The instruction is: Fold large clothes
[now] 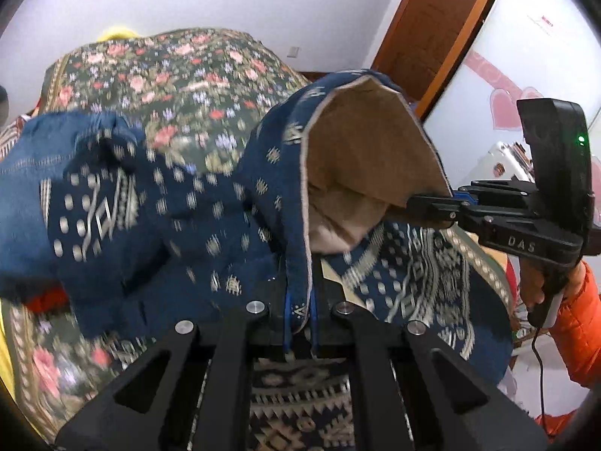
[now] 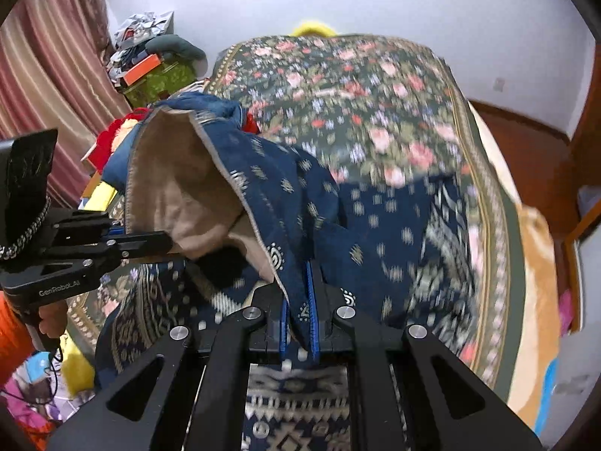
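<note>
A large navy garment (image 1: 210,218) with pale geometric patterns and a beige lining (image 1: 360,158) is lifted off the floral bedspread (image 1: 180,82). My left gripper (image 1: 300,312) is shut on its hem, the cloth pinched between the blue pads. Seen from the left wrist, my right gripper (image 1: 424,206) comes in from the right, shut on the same raised edge. In the right wrist view my right gripper (image 2: 300,323) is shut on the hem of the garment (image 2: 338,218), and my left gripper (image 2: 157,242) holds the lining (image 2: 180,188) at the left. The cloth hangs between both.
The bed fills the middle, its floral cover (image 2: 357,112) reaching the far wall. A cluttered pile (image 2: 150,60) and striped curtain (image 2: 49,94) stand at the left. A wooden door (image 1: 439,22) lies at the right. A hand in an orange sleeve (image 1: 578,312) holds the right gripper's handle.
</note>
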`<state>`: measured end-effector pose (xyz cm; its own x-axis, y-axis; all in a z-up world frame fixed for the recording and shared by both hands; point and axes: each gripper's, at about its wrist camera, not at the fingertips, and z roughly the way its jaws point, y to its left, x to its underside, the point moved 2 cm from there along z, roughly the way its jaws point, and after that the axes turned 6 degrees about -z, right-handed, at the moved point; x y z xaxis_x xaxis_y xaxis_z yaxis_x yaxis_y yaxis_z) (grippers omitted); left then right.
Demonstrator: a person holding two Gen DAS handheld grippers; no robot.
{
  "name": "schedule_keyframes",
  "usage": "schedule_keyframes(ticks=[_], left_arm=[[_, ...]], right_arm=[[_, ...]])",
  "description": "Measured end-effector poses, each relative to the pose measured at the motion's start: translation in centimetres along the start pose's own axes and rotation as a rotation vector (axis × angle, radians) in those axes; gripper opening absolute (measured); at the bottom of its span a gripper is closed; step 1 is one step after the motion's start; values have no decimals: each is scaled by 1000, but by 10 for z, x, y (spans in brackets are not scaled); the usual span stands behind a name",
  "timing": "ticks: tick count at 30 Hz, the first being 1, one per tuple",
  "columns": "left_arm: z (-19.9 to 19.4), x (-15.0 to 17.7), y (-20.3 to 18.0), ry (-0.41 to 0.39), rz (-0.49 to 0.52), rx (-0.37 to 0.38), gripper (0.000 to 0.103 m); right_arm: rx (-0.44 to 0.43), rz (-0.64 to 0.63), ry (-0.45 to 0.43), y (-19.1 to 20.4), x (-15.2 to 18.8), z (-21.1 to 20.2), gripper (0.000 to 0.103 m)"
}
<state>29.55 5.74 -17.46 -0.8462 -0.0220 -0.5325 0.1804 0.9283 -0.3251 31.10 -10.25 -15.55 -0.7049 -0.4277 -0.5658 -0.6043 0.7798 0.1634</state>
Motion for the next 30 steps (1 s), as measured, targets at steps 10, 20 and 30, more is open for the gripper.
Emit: schedule_keyframes(ticks=[10,20,30], left_arm=[[8,64,9,87,-7,-31,7],[-8,87,28,65,-59,-70,12],[-34,105,25,36,-15,-148,58]], right_arm=[[14,67,82,-11,52,6,8],[58,50,87,-10,75,8,11],[50,117,127,-25,89,-1,39]])
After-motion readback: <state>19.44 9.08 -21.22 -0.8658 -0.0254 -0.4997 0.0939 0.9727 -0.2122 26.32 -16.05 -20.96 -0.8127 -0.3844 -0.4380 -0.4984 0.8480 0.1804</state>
